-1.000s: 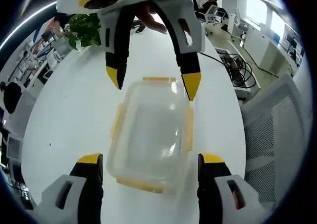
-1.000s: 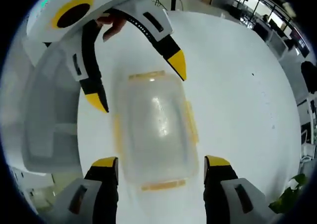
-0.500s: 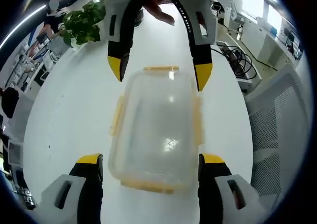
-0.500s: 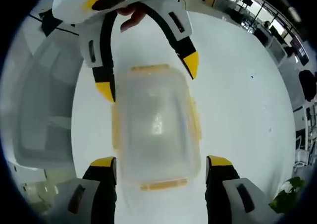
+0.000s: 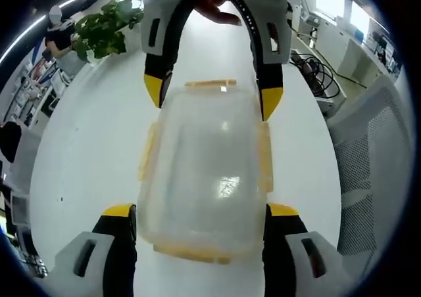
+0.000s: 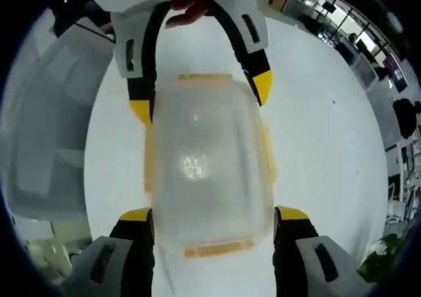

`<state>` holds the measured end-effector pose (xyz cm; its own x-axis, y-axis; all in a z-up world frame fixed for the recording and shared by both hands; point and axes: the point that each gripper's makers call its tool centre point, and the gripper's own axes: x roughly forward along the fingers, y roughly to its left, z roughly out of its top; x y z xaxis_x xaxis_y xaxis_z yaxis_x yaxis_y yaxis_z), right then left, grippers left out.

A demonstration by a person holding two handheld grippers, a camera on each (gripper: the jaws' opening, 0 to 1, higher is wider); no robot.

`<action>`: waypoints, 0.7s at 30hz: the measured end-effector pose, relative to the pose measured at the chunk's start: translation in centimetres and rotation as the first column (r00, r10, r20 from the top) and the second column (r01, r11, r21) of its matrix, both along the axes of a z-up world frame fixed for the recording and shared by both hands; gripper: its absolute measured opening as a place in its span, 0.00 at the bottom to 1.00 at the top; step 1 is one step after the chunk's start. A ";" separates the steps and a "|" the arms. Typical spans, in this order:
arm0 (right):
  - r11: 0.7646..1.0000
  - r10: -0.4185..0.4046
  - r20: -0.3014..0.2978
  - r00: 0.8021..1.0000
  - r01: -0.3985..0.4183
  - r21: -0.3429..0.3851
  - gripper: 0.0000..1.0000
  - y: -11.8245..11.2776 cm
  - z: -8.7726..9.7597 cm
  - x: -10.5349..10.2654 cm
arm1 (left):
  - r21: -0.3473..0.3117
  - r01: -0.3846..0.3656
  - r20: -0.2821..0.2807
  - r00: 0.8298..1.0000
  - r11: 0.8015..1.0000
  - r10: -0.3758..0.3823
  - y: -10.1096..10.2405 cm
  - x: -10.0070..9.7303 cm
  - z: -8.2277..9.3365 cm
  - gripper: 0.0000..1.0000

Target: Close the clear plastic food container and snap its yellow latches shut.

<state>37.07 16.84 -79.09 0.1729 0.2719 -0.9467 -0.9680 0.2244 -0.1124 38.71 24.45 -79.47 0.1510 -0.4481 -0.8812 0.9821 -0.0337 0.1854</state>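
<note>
a: left gripper view first. where's the container?

b: the clear plastic food container [image 5: 200, 172] sits lid-on on the white table [image 5: 85, 139], right between the left gripper [image 5: 199, 210] jaws. those jaws are spread wide, one yellow tip at each near corner of the box, not clamping it.

a: and the latches?

b: a yellow latch [image 5: 209, 84] shows on the far end, one on each long side, and one along the near edge. whether they're snapped down, i can't tell. the right gripper [image 5: 212, 98] comes in from the top, jaws wide, tips beside the far corners. a potted plant [image 5: 102, 27] stands far off on the left.

a: right gripper view?

b: same box [image 6: 205, 165] seen from the other end, between the right gripper [image 6: 209, 213] jaws, spread wide at the near corners. the left gripper [image 6: 200, 94] reaches in from above, its tips at the far corners, a hand [image 6: 191, 9] behind it. a grey chair [image 6: 46, 126] sits past the table [image 6: 316, 133] edge on the left.
</note>
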 end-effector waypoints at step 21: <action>0.999 0.000 -0.009 1.000 0.000 -0.045 0.73 0.1 -0.4 0.1 | -0.029 -0.007 -0.002 1.000 1.000 0.007 -0.1 0.1 -0.1 0.79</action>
<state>37.22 16.93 -79.50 0.1644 0.2293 -0.9594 -0.9690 0.2194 -0.1136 38.84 24.39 -79.58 0.1528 -0.4726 -0.8679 0.9825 -0.0217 0.1848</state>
